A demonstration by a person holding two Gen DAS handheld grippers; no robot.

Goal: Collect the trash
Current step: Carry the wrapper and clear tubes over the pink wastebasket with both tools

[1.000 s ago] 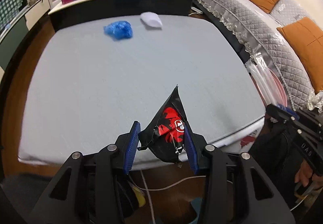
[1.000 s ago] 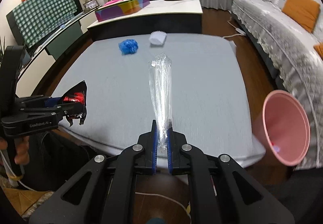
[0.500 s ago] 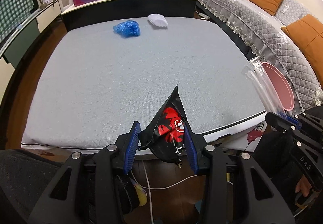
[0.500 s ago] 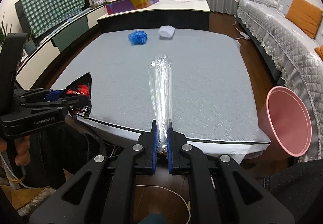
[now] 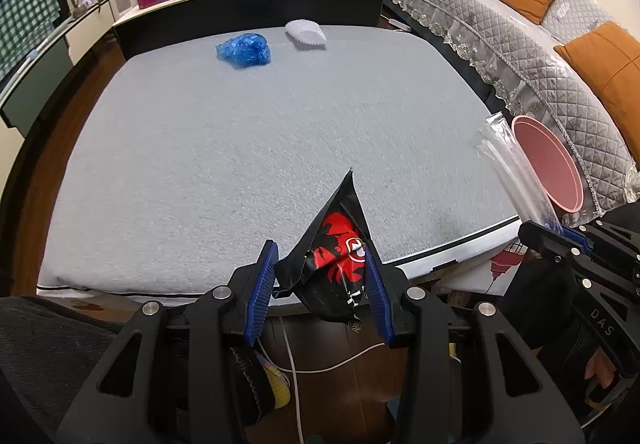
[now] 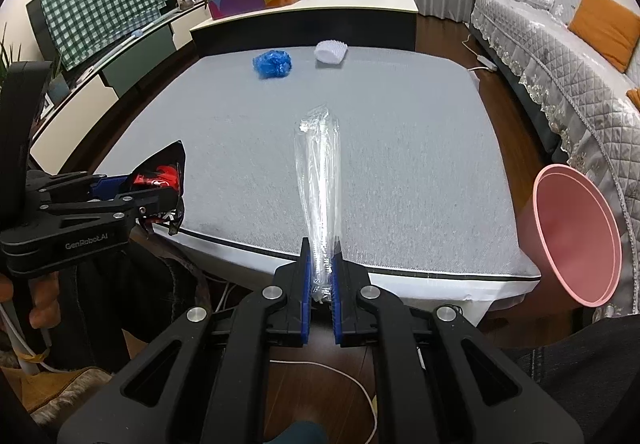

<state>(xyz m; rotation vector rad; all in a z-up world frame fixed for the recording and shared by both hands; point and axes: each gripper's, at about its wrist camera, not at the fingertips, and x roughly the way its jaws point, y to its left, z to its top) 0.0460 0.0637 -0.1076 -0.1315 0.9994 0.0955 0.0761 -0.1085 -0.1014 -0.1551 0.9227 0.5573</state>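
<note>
In the left wrist view, our left tongs (image 5: 320, 280) sit at 6 o'clock, clamped on a black and red wrapper (image 5: 336, 244) whose pointed tip stands up over the near edge of the grey bench (image 5: 240, 147). The wrapper is crumpled between the two blue pads, both of which press on it. Far across the bench at 12 o'clock lies a crumpled blue bag (image 5: 244, 49), and just beside it at 1 o'clock a white paper cup liner (image 5: 306, 33), the two apart. At 3 o'clock a pink bin (image 5: 548, 171) stands off the bench edge next to the grey sofa (image 5: 520, 43), tilted so we see into its mouth. At 4 o'clock our right tongs (image 5: 560, 240) show from the side, with a clear plastic sleeve (image 5: 508, 163) rising from them in front of the bin.

In the right wrist view, the left tongs (image 6: 160, 199) appear at 9 o'clock with the wrapper (image 6: 160, 175) sticking out over the bench corner. At 6 o'clock the right tongs (image 6: 321, 284) are squeezed nearly together on the lower end of the plastic sleeve (image 6: 318, 163), which stretches away toward 12 o'clock above the bench (image 6: 400, 147). The blue bag (image 6: 272, 63) and the cup liner (image 6: 330, 51) lie at the far side. The pink bin (image 6: 576, 240) is at 3 o'clock, beyond the bench edge.
</note>
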